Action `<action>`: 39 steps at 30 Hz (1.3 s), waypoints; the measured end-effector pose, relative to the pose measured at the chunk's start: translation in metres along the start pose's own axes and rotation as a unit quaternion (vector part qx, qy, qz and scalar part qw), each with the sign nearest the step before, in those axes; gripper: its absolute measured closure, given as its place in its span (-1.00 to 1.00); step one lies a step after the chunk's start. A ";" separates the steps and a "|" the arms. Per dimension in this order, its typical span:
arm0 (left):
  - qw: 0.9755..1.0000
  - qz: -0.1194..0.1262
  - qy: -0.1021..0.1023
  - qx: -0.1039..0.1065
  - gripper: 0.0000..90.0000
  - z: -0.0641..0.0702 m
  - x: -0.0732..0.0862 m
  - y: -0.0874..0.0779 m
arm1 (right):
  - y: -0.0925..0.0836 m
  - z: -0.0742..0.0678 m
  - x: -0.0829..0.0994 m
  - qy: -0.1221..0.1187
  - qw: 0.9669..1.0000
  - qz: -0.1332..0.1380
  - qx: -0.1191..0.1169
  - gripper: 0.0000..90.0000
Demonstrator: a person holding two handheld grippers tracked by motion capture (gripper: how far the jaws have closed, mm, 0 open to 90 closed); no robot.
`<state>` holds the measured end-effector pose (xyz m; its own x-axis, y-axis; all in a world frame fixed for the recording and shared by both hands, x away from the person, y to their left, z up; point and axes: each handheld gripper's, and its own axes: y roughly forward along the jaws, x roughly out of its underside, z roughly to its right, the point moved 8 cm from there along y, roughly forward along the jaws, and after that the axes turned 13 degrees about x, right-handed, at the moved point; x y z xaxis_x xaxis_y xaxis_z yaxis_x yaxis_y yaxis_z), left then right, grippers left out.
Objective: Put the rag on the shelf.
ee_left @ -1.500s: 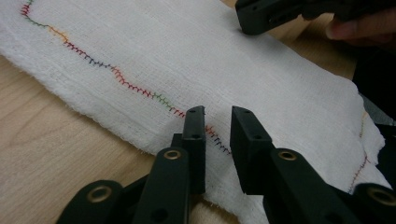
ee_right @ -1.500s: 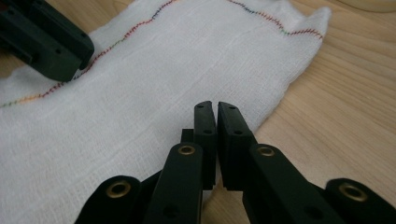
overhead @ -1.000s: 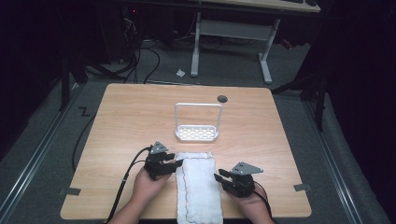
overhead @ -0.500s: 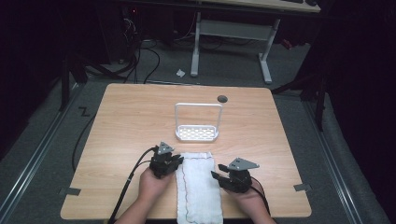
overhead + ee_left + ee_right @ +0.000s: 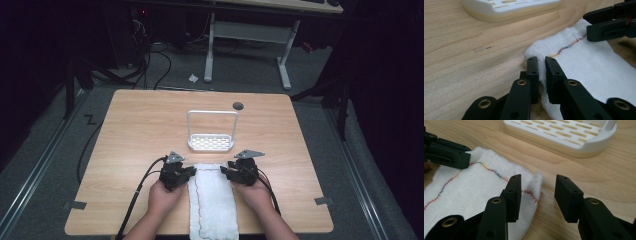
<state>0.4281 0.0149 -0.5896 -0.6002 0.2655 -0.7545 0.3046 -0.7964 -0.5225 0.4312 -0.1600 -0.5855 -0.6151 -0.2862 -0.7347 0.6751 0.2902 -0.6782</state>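
One far corner of the cloth (image 5: pixel 584 62) is pinched by the left gripper (image 5: pixel 540 67); the right gripper (image 5: pixel 537 192), fingers wide and just closing, must be shut on the other.

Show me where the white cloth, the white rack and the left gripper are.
white cloth (image 5: pixel 212 200), high view, middle of the fabric.
white rack (image 5: pixel 211 143), high view, slotted base.
left gripper (image 5: pixel 542 65), left gripper view, between its fingertips.

White cloth (image 5: pixel 212 200), rainbow stitching

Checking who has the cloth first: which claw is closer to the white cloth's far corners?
Left. The left claw is pinched on the cloth at its far-left corner; the right claw stands open around the far-right corner, not gripping.
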 end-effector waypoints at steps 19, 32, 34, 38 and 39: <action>1.000 0.001 -0.002 0.001 0.84 0.000 0.000 -0.001 | 0.000 -0.012 0.004 -0.023 1.000 0.004 -0.013 0.89; 0.998 0.066 -0.002 -0.001 0.87 0.008 -0.011 -0.018 | -0.021 -0.018 -0.009 -0.039 0.997 0.067 0.004 0.91; 0.997 0.073 0.000 -0.002 0.87 0.010 -0.014 -0.020 | -0.029 -0.020 -0.015 -0.049 0.995 0.088 0.014 0.91; 0.995 0.095 0.011 0.000 0.87 0.018 -0.026 -0.030 | -0.042 -0.023 -0.024 -0.037 0.993 0.110 0.008 0.91; 0.994 0.108 0.013 0.001 0.86 0.022 -0.033 -0.038 | -0.050 -0.024 -0.030 -0.028 0.992 0.123 0.002 0.91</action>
<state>0.4202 0.0246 -0.5368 -0.5018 0.1021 -0.8589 0.4223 -0.8378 -0.3462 0.4059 -0.1437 -0.5298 -0.4080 -0.2570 -0.8761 0.8039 0.3537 -0.4782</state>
